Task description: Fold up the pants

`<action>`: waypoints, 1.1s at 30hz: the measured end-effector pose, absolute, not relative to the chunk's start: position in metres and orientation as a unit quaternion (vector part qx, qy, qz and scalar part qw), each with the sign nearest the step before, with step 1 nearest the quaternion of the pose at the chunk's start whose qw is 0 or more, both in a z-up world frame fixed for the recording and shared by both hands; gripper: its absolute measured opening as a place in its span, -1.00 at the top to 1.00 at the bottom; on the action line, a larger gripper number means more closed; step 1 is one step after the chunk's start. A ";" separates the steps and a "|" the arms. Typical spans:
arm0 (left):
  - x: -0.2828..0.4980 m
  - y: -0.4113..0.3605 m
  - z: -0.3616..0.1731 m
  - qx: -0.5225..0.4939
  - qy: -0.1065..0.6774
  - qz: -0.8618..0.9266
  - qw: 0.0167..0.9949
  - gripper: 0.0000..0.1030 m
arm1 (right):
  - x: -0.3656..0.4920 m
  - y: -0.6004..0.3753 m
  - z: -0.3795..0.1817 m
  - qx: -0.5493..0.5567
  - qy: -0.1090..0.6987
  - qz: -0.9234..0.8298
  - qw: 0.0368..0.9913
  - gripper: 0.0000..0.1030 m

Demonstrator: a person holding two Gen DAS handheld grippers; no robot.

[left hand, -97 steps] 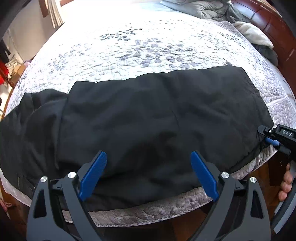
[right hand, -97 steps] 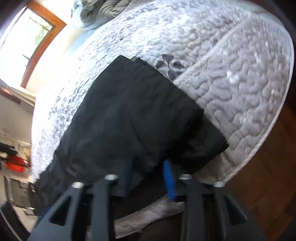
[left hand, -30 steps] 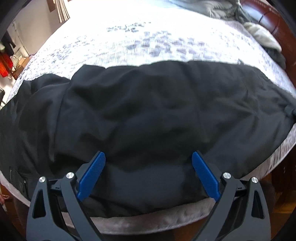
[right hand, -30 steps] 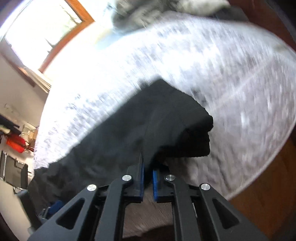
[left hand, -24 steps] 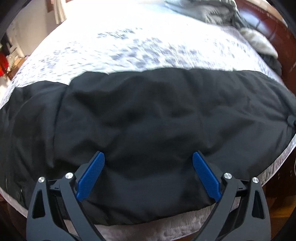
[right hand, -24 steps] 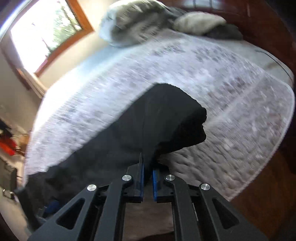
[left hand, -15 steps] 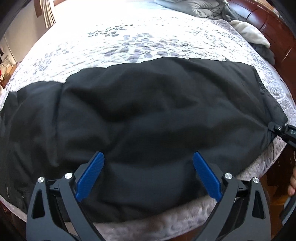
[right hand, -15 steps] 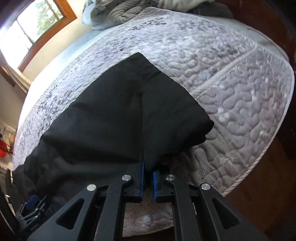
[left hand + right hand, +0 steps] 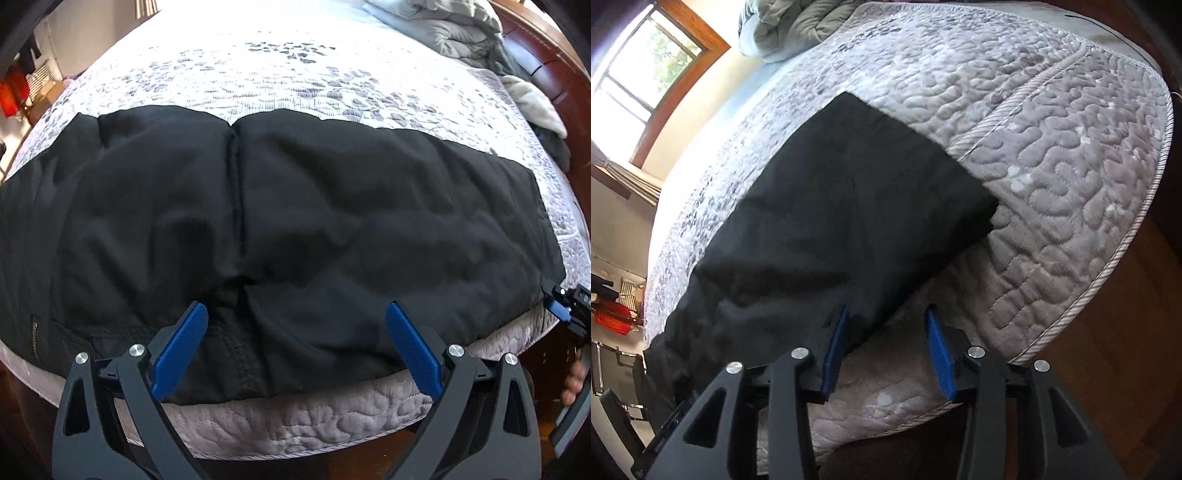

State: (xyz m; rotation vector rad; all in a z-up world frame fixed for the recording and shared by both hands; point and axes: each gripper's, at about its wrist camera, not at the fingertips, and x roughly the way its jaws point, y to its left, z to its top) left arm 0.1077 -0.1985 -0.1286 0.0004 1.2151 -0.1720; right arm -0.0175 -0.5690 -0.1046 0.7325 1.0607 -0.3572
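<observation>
Lying flat across the near edge of the bed, the pants run lengthwise from 9 to 3 o'clock in the left wrist view, the near side reaching the mattress lip at 6 o'clock.

Handling, judged: soft, limp cloth, light, likely somewhat slick; it will sag and crease wherever unsupported. No stiffness to push against, so any fold has to be carried over, not shoved. Best holds look to be the hem corners at 3 o'clock and the thicker seamed part near 6 o'clock, where layers give the pads more to bite.

Appearance: plain black, matte, shallow wrinkles all over. One seam runs from 12 down toward 6 o'clock left of centre. A small zip or label shows at 8 o'clock; too small to tell which.

Left gripper: jaws wide, hovering over the near side, nothing between the pads.

Right gripper: jaws opening; the corner of the pants lies by the left pad, not pinched.
</observation>
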 end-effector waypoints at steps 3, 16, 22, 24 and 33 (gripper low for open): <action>0.108 -0.216 -0.126 -0.004 0.566 -0.091 0.819 -0.88 | -0.011 -0.549 -0.099 0.307 0.503 -0.160 0.792 0.15; 0.104 -0.238 -0.126 0.026 0.555 -0.091 0.827 -0.88 | -0.004 -0.528 -0.105 0.323 0.523 -0.167 0.771 0.02; 0.106 -0.231 -0.131 0.026 0.560 -0.085 0.824 -0.88 | -0.014 -0.560 -0.117 0.347 0.513 -0.183 0.764 -0.30; 0.103 -0.234 -0.133 0.038 0.558 -0.085 0.825 -0.88 | -0.012 -0.566 -0.121 0.365 0.504 -0.181 0.762 -0.30; 0.105 -0.235 -0.139 0.041 0.561 -0.089 0.822 -0.88 | 0.007 -0.586 -0.126 0.379 0.488 -0.178 0.766 -0.18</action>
